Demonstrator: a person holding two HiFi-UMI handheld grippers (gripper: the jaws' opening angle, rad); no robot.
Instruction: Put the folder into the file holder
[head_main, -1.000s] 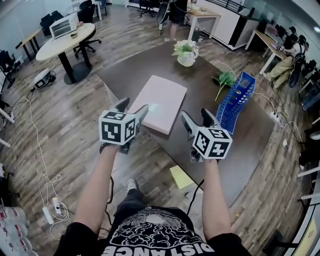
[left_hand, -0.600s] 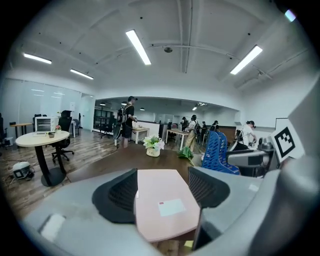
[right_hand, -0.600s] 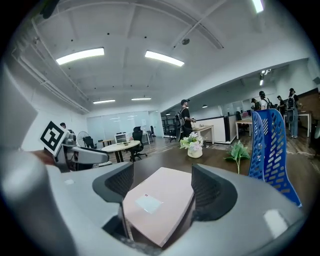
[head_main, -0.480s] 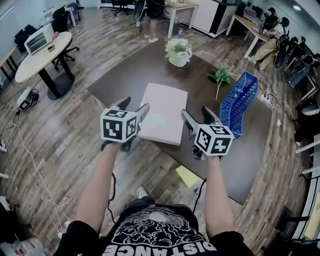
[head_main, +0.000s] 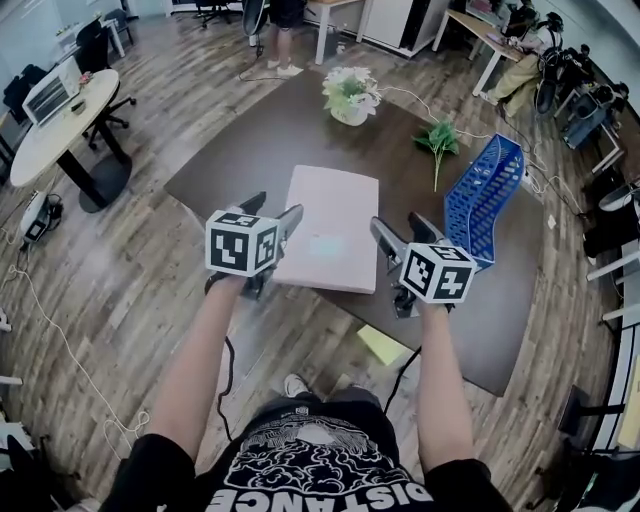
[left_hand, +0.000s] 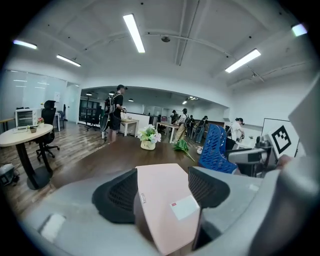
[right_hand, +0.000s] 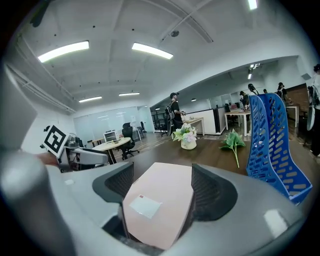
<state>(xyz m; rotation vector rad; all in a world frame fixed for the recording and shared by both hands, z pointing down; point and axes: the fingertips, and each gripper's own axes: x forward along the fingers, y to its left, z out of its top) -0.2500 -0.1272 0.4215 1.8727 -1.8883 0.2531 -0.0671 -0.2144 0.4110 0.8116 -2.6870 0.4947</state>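
**Head view:** pink flat folder (head_main: 330, 228) lies flat on dark brown tabletop (head_main: 265, 140), near its front edge. It's well apart from blue perforated plastic file holder (head_main: 482, 198), which stands at the table's right side. L gripper (head_main: 272, 212) sits at folder's near-left corner, one finger tip overlapping that edge. R gripper (head_main: 402, 232) is just beside folder's near-right corner, btwn folder & holder. Both point fwd over the table. Farther back are a white pot of pale flowers (head_main: 350, 98) and a loose green leafy sprig (head_main: 437, 140). Yellow sheet (head_main: 384, 345) lies on the wood floor below the table's front edge.

**L gripper view:** black ribbed fingers (left_hand: 117, 195) are wide apart, clamped on nothing. Folder's near corner shows in the gap, w/ a white label (left_hand: 184, 207) on top. Left pad's edge runs close along folder's side; can't tell if they touch. Holder is right of centre, w/ the R gripper & its marker cube at far right.

**R gripper view:** fingers (right_hand: 212, 192) are likewise spread, gripping nothing. Folder fills the gap btwn them, flat on the table, label end toward the camera. Holder stands upright close at right. L gripper & its cube are at far left.
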